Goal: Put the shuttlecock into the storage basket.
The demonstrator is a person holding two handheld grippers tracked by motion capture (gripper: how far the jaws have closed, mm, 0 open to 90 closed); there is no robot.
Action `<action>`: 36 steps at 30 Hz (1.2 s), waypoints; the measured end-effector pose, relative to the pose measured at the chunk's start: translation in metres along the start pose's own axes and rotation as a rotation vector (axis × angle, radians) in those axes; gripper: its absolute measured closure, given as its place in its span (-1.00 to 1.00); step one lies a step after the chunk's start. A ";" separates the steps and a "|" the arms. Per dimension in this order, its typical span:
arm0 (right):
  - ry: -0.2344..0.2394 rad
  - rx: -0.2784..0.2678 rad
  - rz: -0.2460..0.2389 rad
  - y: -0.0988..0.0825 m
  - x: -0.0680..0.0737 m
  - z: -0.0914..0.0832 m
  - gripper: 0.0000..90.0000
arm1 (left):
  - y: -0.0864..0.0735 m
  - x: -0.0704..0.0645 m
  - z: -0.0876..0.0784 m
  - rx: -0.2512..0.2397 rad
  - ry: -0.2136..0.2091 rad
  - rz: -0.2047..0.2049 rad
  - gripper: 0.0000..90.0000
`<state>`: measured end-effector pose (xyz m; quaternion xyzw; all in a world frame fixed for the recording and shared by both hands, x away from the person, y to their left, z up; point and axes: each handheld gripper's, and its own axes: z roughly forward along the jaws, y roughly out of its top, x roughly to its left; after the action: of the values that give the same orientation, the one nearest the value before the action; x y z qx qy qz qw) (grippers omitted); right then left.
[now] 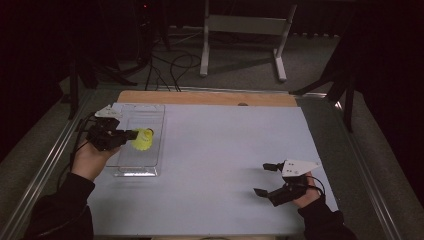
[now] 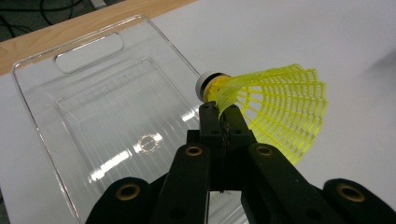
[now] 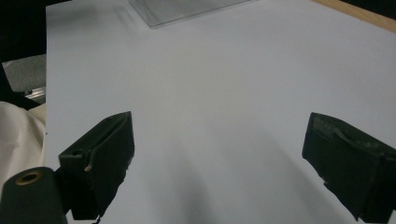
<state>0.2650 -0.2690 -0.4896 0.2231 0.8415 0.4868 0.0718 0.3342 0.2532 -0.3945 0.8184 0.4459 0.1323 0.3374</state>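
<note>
Over on the left side of the table, the left gripper [image 1: 131,134] is clamped tight on a yellow shuttlecock [image 2: 268,105], pinching the mesh skirt just behind the white cork. It hangs above the clear plastic tray [image 1: 150,112], over the tray's right half. Moving across the pale blue mat [image 1: 225,150], nothing but bare surface. At the right, the right gripper [image 1: 264,179] hovers low with its jaws spread wide, nothing between them.
</note>
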 end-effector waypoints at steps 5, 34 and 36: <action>-0.009 -0.001 0.024 -0.008 0.000 -0.002 -0.79 | -0.005 0.004 0.007 -0.027 0.020 0.000 1.00; 0.038 0.025 0.076 -0.023 -0.003 0.002 -0.79 | -0.025 0.010 0.065 0.047 -0.001 0.029 1.00; 0.038 0.026 0.077 -0.023 -0.003 0.002 -0.79 | -0.024 0.011 0.068 0.066 0.003 0.017 1.00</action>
<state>0.2616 -0.2790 -0.5104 0.2472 0.8397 0.4823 0.0340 0.3600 0.2417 -0.4619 0.8326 0.4437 0.1215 0.3084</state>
